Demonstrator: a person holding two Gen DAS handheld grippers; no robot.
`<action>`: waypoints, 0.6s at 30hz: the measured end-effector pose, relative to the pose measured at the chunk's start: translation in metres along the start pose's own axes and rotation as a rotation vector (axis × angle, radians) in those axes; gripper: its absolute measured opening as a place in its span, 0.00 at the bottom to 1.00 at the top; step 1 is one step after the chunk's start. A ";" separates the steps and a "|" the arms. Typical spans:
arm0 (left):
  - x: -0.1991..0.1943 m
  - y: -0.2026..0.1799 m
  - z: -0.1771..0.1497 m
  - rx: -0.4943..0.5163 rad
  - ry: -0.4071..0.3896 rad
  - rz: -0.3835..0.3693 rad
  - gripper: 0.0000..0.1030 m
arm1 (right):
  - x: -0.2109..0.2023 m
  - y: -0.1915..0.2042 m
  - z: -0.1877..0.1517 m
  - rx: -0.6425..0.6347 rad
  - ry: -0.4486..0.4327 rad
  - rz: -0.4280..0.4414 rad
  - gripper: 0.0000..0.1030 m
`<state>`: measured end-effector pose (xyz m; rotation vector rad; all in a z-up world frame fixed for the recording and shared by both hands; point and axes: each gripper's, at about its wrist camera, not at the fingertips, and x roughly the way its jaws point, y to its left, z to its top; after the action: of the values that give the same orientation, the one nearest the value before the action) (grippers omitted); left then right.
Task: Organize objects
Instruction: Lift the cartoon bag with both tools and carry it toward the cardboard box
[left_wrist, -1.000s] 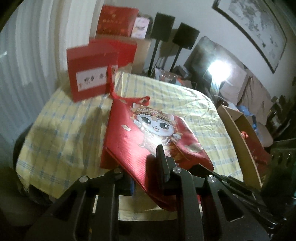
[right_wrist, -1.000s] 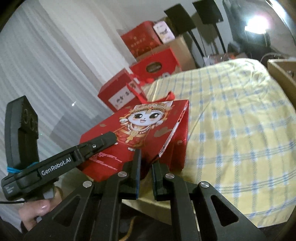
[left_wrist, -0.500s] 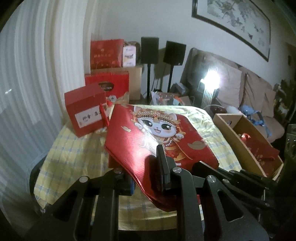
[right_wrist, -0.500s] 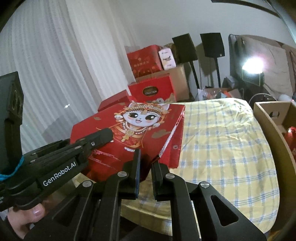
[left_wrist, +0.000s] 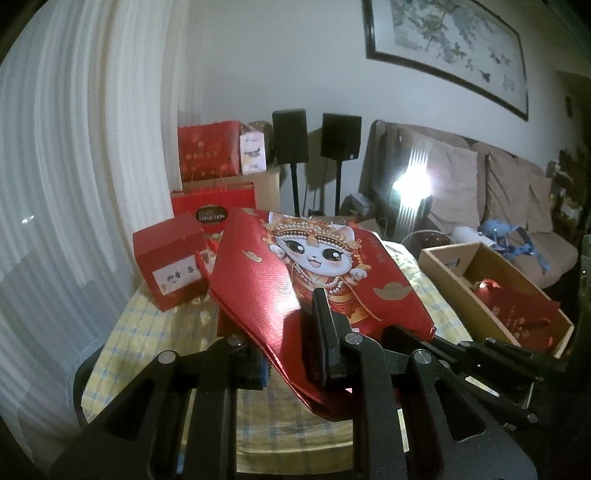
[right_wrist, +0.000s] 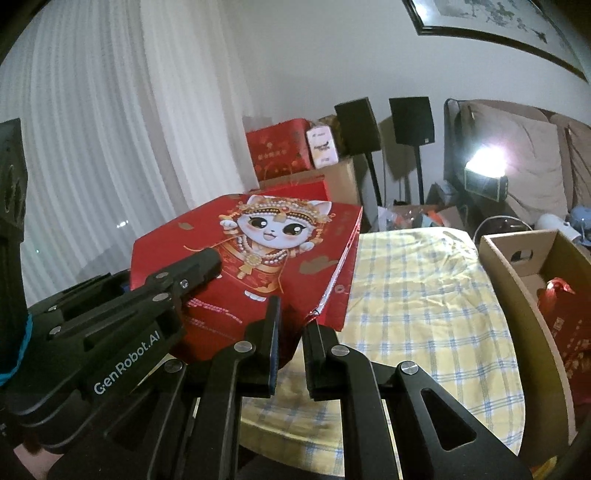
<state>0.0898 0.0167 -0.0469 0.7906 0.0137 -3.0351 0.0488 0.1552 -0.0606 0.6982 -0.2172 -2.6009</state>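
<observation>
A flat red gift bag (left_wrist: 314, 266) printed with a cartoon cat hangs tilted above the table's yellow checked cloth (left_wrist: 147, 332). My left gripper (left_wrist: 291, 354) is shut on the bag's near edge, one finger above the paper and one below. In the right wrist view the same bag (right_wrist: 258, 251) has its lower corner pinched by my right gripper (right_wrist: 293, 339), which is shut on it. The left gripper (right_wrist: 184, 273) shows there clamped on the bag's left side. The right gripper (left_wrist: 480, 354) appears low right in the left wrist view.
An open cardboard box (right_wrist: 509, 273) at the table's right holds another red bag (right_wrist: 569, 321). A small red box (left_wrist: 170, 258) with a white label stands at the far left of the cloth. More red boxes, two speakers and a sofa lie beyond.
Both grippers have risen with the bag, lifting it off the cloth. Both views have rolled towards level, and the bag's far end now stands higher against the room.
</observation>
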 end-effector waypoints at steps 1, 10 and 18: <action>-0.001 -0.002 0.001 -0.002 -0.003 0.002 0.17 | -0.001 -0.002 0.000 0.005 -0.003 0.005 0.10; -0.005 -0.024 0.007 0.002 -0.042 -0.019 0.17 | -0.017 -0.015 0.005 -0.029 -0.038 -0.024 0.10; -0.011 -0.040 0.007 0.021 -0.085 -0.010 0.17 | -0.026 -0.038 0.013 0.003 -0.038 0.049 0.10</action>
<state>0.0958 0.0567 -0.0353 0.6644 -0.0141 -3.0805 0.0483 0.2007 -0.0481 0.6368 -0.2474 -2.5693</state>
